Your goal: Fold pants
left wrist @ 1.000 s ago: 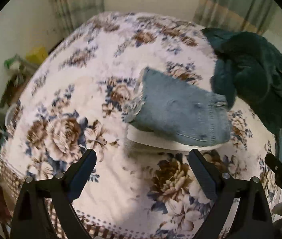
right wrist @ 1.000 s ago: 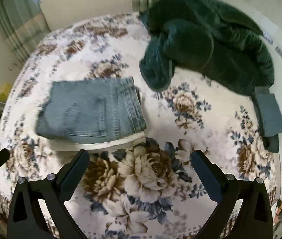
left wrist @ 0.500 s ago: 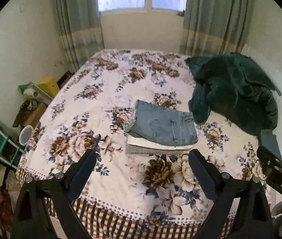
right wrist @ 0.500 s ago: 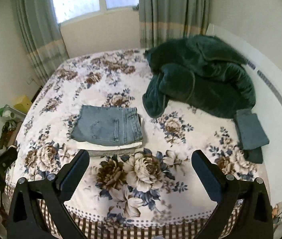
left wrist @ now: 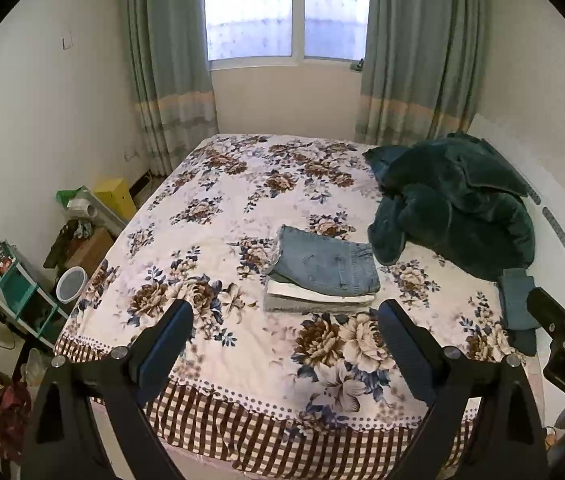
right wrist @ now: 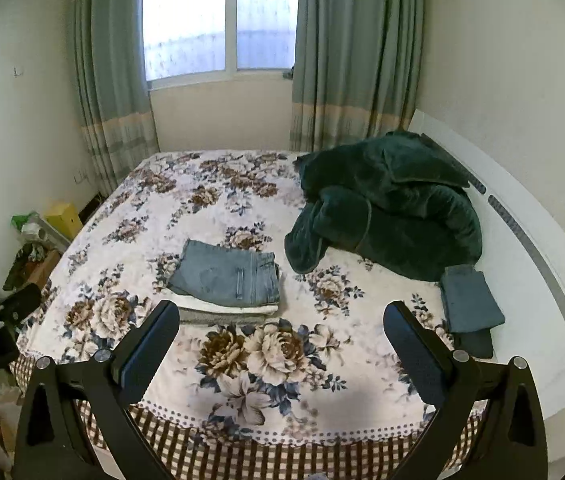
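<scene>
A: How are the two grippers sitting?

B: The left gripper and right gripper are both hovering level off the foot of the bed, fingers spread wide and gripping nothing.

A: And the jeans?

B: They're lying folded atop a white and a grey garment (a small stack) mid-bed, long axis running left to right, waistband end facing the green blanket.
</scene>
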A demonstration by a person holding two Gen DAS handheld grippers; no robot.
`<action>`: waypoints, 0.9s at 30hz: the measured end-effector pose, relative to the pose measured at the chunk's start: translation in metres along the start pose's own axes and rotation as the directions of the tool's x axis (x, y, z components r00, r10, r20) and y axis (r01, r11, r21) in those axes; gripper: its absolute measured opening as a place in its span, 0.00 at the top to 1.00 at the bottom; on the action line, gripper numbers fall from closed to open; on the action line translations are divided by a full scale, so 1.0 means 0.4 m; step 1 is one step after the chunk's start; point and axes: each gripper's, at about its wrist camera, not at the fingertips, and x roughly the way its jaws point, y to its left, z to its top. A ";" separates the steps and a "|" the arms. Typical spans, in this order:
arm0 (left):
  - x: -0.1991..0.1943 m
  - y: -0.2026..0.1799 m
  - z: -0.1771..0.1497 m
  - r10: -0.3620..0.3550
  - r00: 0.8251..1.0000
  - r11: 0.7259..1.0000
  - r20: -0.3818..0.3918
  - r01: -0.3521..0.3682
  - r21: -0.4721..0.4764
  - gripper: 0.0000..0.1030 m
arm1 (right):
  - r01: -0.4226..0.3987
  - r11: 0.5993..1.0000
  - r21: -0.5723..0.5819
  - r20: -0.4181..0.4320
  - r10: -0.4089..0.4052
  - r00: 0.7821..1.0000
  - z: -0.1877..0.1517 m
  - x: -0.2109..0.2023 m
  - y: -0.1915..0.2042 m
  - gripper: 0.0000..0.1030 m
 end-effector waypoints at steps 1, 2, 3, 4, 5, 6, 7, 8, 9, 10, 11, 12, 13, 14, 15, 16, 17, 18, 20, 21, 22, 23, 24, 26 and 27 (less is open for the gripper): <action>-0.011 0.000 -0.002 -0.002 1.000 1.000 0.006 0.002 0.002 0.09 | -0.001 1.000 0.000 0.005 0.001 1.000 0.001 -0.016 0.000 0.00; -0.019 0.002 -0.003 -0.006 1.000 1.000 0.016 0.006 0.007 0.09 | -0.002 1.000 -0.001 0.010 0.002 1.000 0.000 -0.034 0.002 0.00; -0.024 0.003 -0.002 -0.001 1.000 1.000 0.028 0.000 0.016 0.08 | -0.002 1.000 -0.003 0.014 0.002 1.000 -0.002 -0.051 0.003 0.00; -0.028 0.003 -0.006 0.008 0.999 1.000 0.034 -0.008 0.021 0.08 | 0.001 1.000 -0.003 0.016 -0.001 1.000 -0.003 -0.061 0.004 0.00; -0.029 0.003 -0.006 0.008 0.999 1.000 0.034 -0.009 0.024 0.04 | 0.003 1.000 -0.005 0.015 -0.003 1.000 -0.005 -0.069 0.006 0.00; -0.028 0.004 -0.007 0.003 0.999 1.000 0.032 -0.003 0.027 0.00 | 0.001 1.000 -0.003 0.010 -0.001 1.000 -0.008 -0.078 0.009 0.00; -0.030 0.005 -0.007 -0.004 0.999 1.000 0.033 0.003 0.026 0.00 | 0.000 1.000 0.000 0.009 0.000 1.000 -0.007 -0.075 0.011 0.00; -0.032 0.006 -0.008 -0.006 0.999 1.000 0.036 0.005 0.025 0.00 | -0.002 1.000 0.005 0.008 0.002 1.000 -0.010 -0.079 0.013 0.00; -0.031 0.007 -0.009 -0.008 0.999 1.000 0.037 0.007 0.025 0.00 | 0.000 1.000 0.006 0.008 0.000 1.000 -0.011 -0.077 0.015 0.00; -0.032 0.006 -0.011 -0.009 0.999 1.000 0.036 0.008 0.026 0.00 | 0.002 1.000 0.005 0.009 -0.002 1.000 -0.012 -0.074 0.014 0.00; -0.030 0.006 -0.013 -0.011 0.999 1.000 0.033 0.010 0.030 0.00 | 0.003 1.000 0.010 0.008 -0.003 1.000 -0.014 -0.073 0.013 0.00; -0.029 0.005 -0.014 -0.013 0.999 0.999 0.032 0.012 0.033 0.00 | 0.002 1.000 0.015 0.006 -0.002 1.000 -0.015 -0.075 0.013 0.00; -0.028 0.005 -0.016 -0.013 0.999 0.999 0.031 0.012 0.036 0.00 | 0.003 1.000 0.018 0.005 -0.004 1.000 -0.016 -0.071 0.012 0.00; -0.028 0.004 -0.019 -0.011 1.000 0.999 0.028 0.010 0.037 0.00 | 0.006 1.000 0.020 0.005 -0.006 1.000 -0.014 -0.066 0.011 0.00; -0.027 0.005 -0.020 -0.014 1.000 0.999 0.026 0.013 0.036 0.00 | 0.005 1.000 0.022 0.003 -0.005 1.000 -0.015 -0.065 0.010 0.00; -0.029 0.004 -0.023 -0.015 1.000 0.999 0.024 0.015 0.036 0.00 | 0.004 1.000 0.022 0.000 -0.004 1.000 -0.016 -0.063 0.010 0.00; -0.032 0.004 -0.027 -0.014 1.000 0.999 0.024 0.013 0.037 0.00 | 0.002 1.000 0.022 -0.003 -0.002 1.000 -0.012 -0.057 0.010 0.00; -0.035 0.004 -0.029 -0.012 1.000 0.999 0.026 0.011 0.039 0.00 | 0.001 1.000 0.020 -0.004 -0.001 1.000 -0.013 -0.058 0.013 0.00; -0.039 0.007 -0.032 -0.010 1.000 0.999 0.026 0.009 0.040 0.00 | 0.001 1.000 0.018 -0.004 -0.001 1.000 -0.012 -0.055 0.016 0.00; -0.039 0.007 -0.032 -0.011 1.000 0.999 0.027 0.010 0.040 0.00 | -0.001 1.000 0.019 -0.003 0.001 1.000 -0.012 -0.057 0.017 0.00; -0.040 0.006 -0.034 -0.011 1.000 0.999 0.027 0.010 0.043 0.00 | -0.002 1.000 0.020 -0.003 0.002 1.000 -0.011 -0.052 0.018 0.00; -0.040 0.006 -0.033 -0.008 1.000 0.999 0.024 0.007 0.042 0.00 | -0.003 1.000 0.019 -0.004 0.003 1.000 -0.007 -0.046 0.021 0.00; -0.041 0.007 -0.034 -0.008 1.000 0.999 0.024 0.006 0.045 0.00 | -0.005 1.000 0.017 -0.006 0.005 1.000 -0.008 -0.047 0.022 0.00; -0.044 0.009 -0.035 -0.008 1.000 0.999 0.025 0.006 0.050 0.00 | -0.011 1.000 0.015 -0.007 0.011 1.000 -0.005 -0.040 0.030 0.00; -0.046 0.010 -0.036 -0.007 1.000 0.999 0.025 0.006 0.051 0.00 | -0.011 1.000 0.014 -0.006 0.011 1.000 -0.006 -0.040 0.032 0.00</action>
